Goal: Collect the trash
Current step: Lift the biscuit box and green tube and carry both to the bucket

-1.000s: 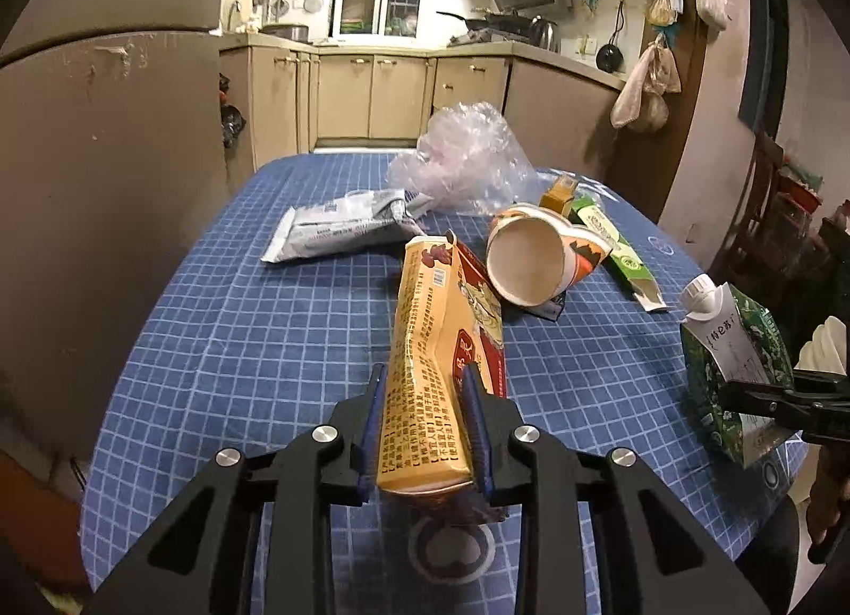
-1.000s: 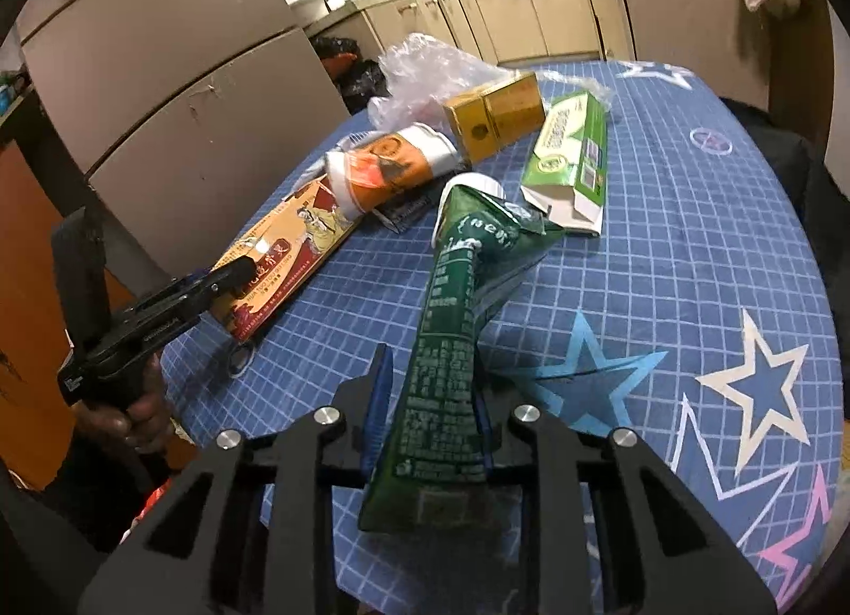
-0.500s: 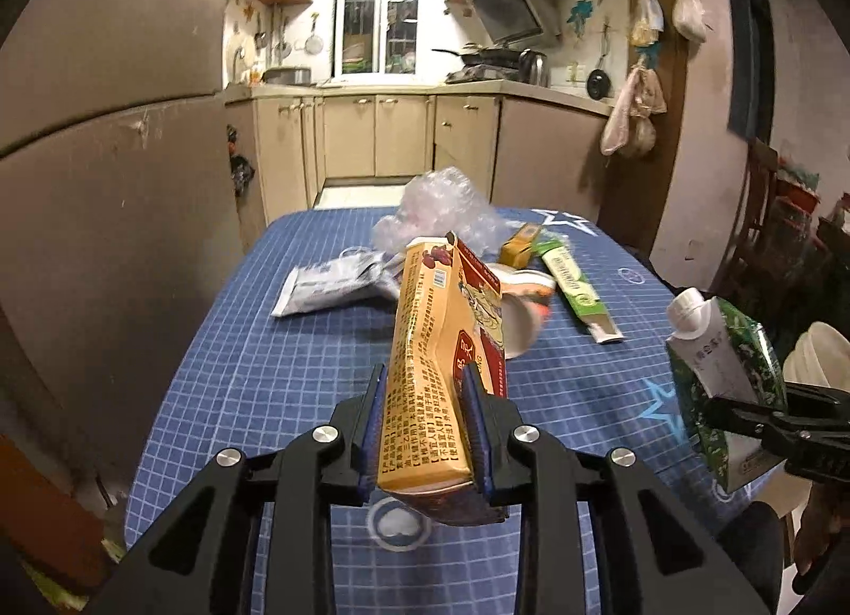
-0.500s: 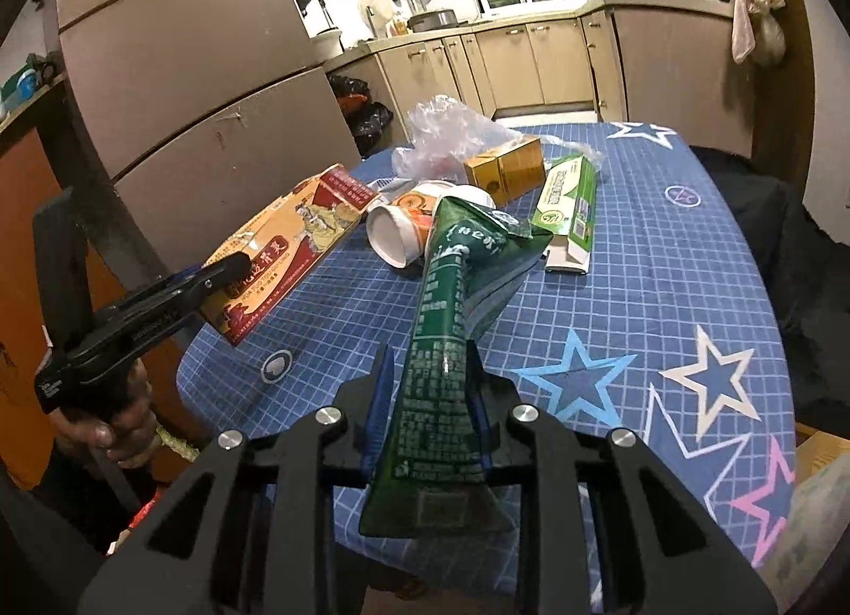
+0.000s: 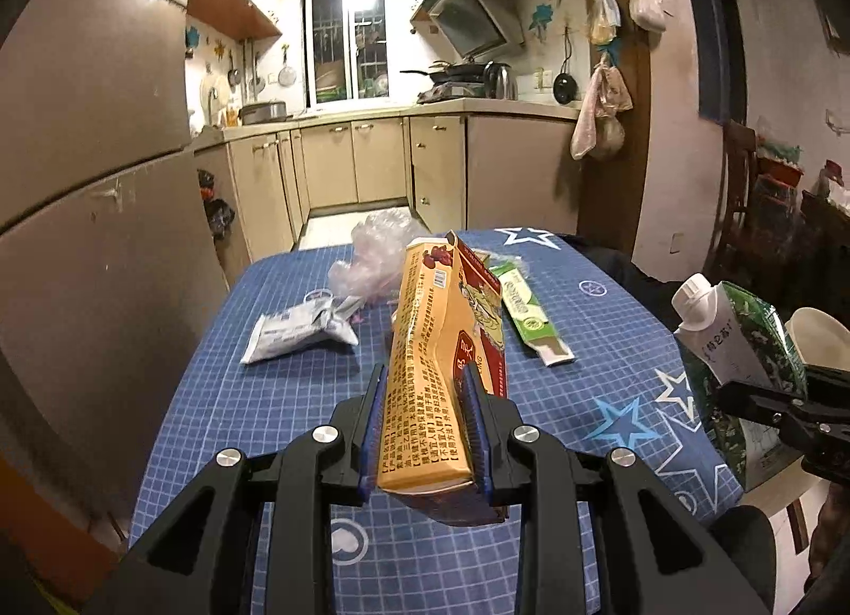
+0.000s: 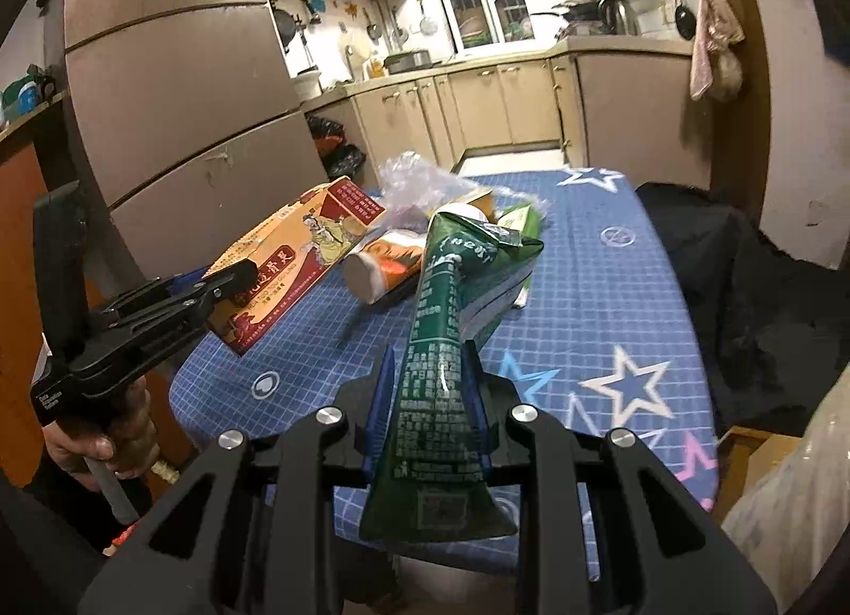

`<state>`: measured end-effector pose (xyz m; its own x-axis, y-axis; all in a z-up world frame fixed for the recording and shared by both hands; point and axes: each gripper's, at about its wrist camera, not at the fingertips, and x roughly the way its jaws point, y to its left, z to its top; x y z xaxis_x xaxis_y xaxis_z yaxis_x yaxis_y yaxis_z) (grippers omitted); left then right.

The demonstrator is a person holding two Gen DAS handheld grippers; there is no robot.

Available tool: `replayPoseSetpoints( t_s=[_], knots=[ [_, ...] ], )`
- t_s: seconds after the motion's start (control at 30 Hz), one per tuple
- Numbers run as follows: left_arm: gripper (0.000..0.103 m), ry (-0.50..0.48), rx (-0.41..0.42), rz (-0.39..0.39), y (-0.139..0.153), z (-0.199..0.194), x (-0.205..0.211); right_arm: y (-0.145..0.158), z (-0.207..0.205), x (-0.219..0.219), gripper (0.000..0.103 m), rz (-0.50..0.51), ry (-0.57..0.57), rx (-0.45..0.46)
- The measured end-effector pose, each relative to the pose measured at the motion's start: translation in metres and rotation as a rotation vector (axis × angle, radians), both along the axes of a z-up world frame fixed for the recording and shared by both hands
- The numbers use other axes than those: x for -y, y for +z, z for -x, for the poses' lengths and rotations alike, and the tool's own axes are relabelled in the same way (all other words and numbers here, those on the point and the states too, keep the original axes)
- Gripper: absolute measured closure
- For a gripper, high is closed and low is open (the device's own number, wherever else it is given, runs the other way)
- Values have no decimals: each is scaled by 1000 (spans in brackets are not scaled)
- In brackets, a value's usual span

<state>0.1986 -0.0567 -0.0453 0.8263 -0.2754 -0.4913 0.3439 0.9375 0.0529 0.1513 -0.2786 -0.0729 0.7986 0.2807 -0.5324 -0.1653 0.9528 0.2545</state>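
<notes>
An orange box (image 5: pixel 425 365) is clamped in the left gripper (image 5: pixel 425 429); a green carton (image 6: pixel 441 370) is clamped in the right gripper (image 6: pixel 433 402), both above the near table (image 5: pixel 255 402) edge.

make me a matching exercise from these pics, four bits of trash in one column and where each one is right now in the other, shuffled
Things
1. orange and red box
2. green carton
3. grey foil packet
4. paper cup

Places
A. lying on its side on the blue tablecloth, next to the clear plastic bag
B. clamped in the right gripper, off the table
C. lying flat on the tablecloth, alone near the table's left side in the left wrist view
D. clamped in the left gripper, off the table

Pairs: 1-D, 2-B, 3-C, 4-A
</notes>
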Motion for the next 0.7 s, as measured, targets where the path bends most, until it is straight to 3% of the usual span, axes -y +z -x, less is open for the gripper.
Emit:
replayPoseSetpoints(
  t_s=[0.7],
  knots=[
    [74,-195,103,-58,27,21,110,30,55,79,80,10,-235,105]
  ],
)
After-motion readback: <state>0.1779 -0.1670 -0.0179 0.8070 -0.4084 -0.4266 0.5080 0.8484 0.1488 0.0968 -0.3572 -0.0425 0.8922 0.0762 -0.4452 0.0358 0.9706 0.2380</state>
